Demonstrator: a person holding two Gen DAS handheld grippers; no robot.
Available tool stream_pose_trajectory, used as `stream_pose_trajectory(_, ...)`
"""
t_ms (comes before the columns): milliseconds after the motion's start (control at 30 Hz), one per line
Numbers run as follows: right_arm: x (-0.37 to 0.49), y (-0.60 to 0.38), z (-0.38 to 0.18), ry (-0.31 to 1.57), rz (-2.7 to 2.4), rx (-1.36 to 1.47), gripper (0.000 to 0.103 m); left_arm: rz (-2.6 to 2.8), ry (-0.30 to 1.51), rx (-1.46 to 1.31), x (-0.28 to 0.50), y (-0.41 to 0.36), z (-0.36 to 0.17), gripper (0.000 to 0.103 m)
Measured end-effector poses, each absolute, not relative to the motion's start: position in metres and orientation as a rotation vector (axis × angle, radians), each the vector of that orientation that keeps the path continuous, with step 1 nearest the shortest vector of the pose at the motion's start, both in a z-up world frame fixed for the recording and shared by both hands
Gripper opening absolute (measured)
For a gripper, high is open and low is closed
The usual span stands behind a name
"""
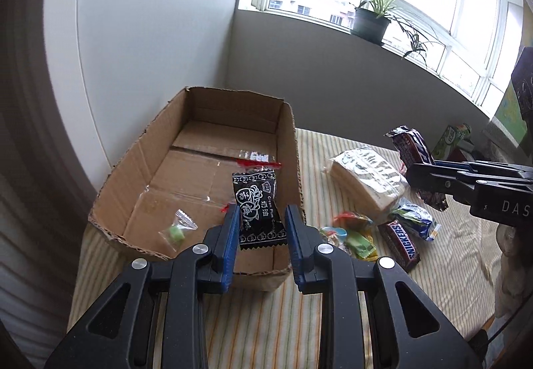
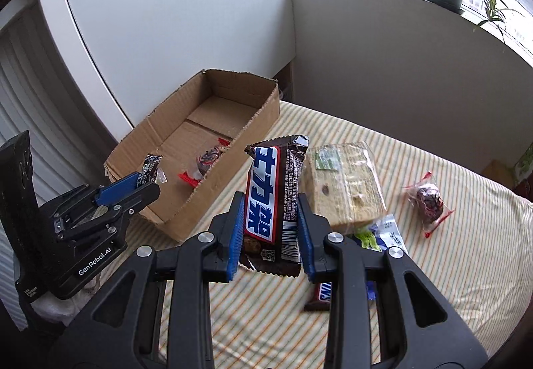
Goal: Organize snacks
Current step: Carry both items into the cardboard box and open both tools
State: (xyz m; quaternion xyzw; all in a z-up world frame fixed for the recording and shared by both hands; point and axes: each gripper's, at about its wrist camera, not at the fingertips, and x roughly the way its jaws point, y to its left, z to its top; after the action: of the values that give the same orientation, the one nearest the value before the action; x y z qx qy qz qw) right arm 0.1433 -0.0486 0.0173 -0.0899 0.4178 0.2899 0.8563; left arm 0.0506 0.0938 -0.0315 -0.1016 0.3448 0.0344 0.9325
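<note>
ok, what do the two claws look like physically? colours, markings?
Both match: the left claw and right claw have matte black linkage arms with silver round pivot pins and ribbed blue pads. Seen side-on, the left body reads "GenRobot.AI" in white; the right shows white "DAS". No cables visible.

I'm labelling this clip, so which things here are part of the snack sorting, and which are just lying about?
Part of the job:
- box
- black candy in left gripper
- Snickers bar in right gripper
- cake pack
- small Snickers
- green candy

Lying about:
- potted plant
- striped sheet
</note>
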Motion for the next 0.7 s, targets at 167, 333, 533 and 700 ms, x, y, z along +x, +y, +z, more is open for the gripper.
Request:
stream_pose_trajectory(167,0.162,-0.017,0.017,0.872,0.645,-0.196,0.03,0.107,0.699,-0.212,0.054,0.112,-0.032,0.026)
stream_pose_trajectory(333,0.177,0.013,0.01,0.878,0.678,-0.208,0.03,0.123,0.709,-0.221,0.058,0.125,-0.036,0.026)
stream_pose_trajectory(533,0.189,0.045,-0.006,0.91,0.721,-0.231,0.03,0.14,0.717,-0.228,0.063,0.135,-0.039,0.026)
stream_pose_trajectory(700,0.196,0.061,-0.019,0.929,0.734,-0.24,0.03,0.151,0.729,-0.232,0.068,0.141,-0.041,0.026)
